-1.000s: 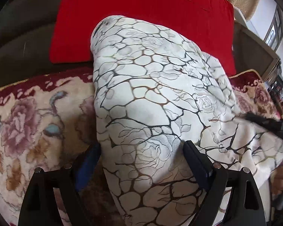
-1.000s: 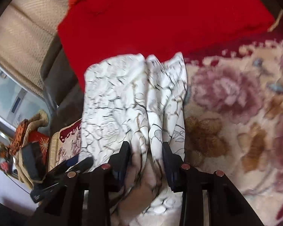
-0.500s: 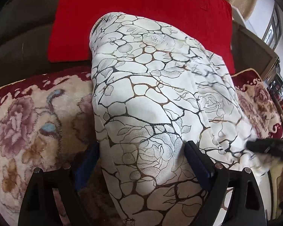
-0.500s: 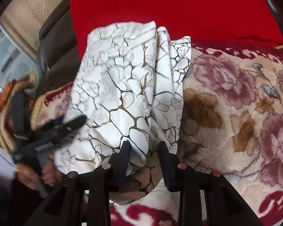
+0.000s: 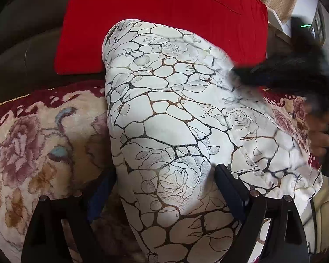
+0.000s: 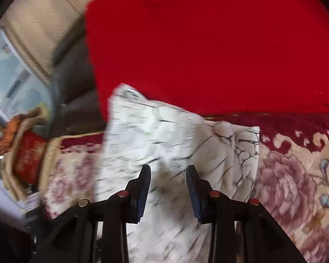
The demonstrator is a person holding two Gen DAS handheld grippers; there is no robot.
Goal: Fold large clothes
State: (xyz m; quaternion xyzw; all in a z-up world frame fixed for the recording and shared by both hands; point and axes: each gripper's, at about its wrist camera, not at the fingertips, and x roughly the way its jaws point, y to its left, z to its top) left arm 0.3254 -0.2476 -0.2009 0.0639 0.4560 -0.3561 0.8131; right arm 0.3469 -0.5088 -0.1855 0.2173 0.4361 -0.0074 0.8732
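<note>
A white garment (image 5: 164, 109) printed with dark cracked lines and roses lies in a folded heap on a floral blanket (image 5: 33, 142). My left gripper (image 5: 164, 171) stands wide open astride its near end, with the cloth bulging between the fingers and covering part of the left one. In the right wrist view the garment (image 6: 164, 135) is blurred. My right gripper (image 6: 168, 167) hovers over it with the jaws partly apart and the ribbed pads bare. From the left wrist view the right gripper (image 5: 241, 74) is a dark blur above the garment's far right side, with a hand (image 5: 318, 135) behind it.
A red cushion (image 5: 164, 22) leans against the dark sofa back (image 5: 22, 43) just behind the garment. The floral blanket (image 6: 296, 175) spreads to both sides. Beige fabric (image 6: 33, 11) and a window (image 6: 11, 76) lie off to the right wrist view's left.
The right gripper swept from the garment's near right edge up across it toward the red cushion; the cloth bunched between its fingers is gone from them. The left gripper stayed put.
</note>
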